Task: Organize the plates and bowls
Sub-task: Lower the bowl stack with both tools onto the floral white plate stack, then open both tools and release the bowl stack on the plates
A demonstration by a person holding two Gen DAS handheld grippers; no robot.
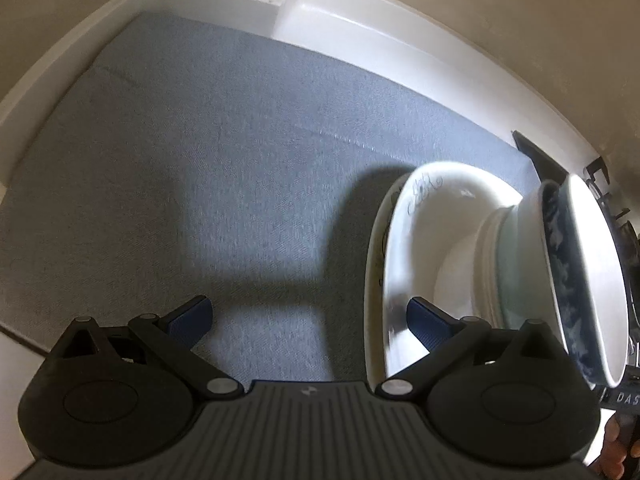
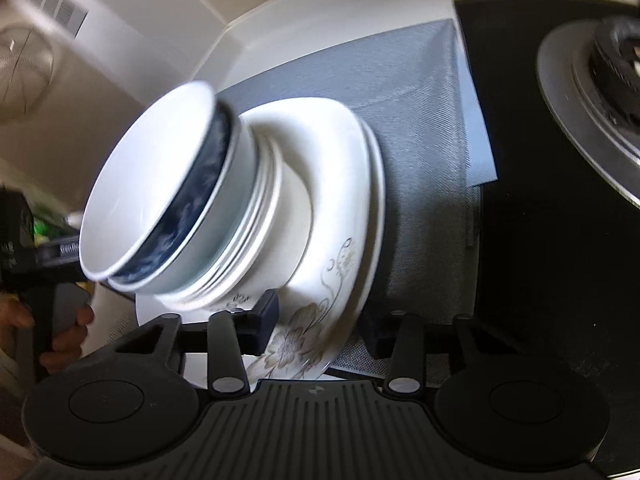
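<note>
A stack of dishes stands on a grey mat (image 1: 200, 160). At its bottom is a square white plate with a flower pattern (image 2: 336, 168) on a round plate; above come small plates, a pale bowl, a blue-patterned bowl (image 2: 200, 184) and a white bowl (image 2: 148, 168). My right gripper (image 2: 320, 328) straddles the near rim of the plates, one pad on top and one beneath, and is shut on it. In the left wrist view the stack (image 1: 432, 216) is at the right. My left gripper (image 1: 310, 316) is open over bare mat, its right finger by the plate rim.
A black stovetop (image 2: 540, 260) with a round burner (image 2: 580, 92) borders the mat (image 2: 420, 120) on the right. A white ledge (image 1: 360, 20) and beige wall close off the back. A hand (image 2: 68, 332) holding the other gripper's handle shows at the left.
</note>
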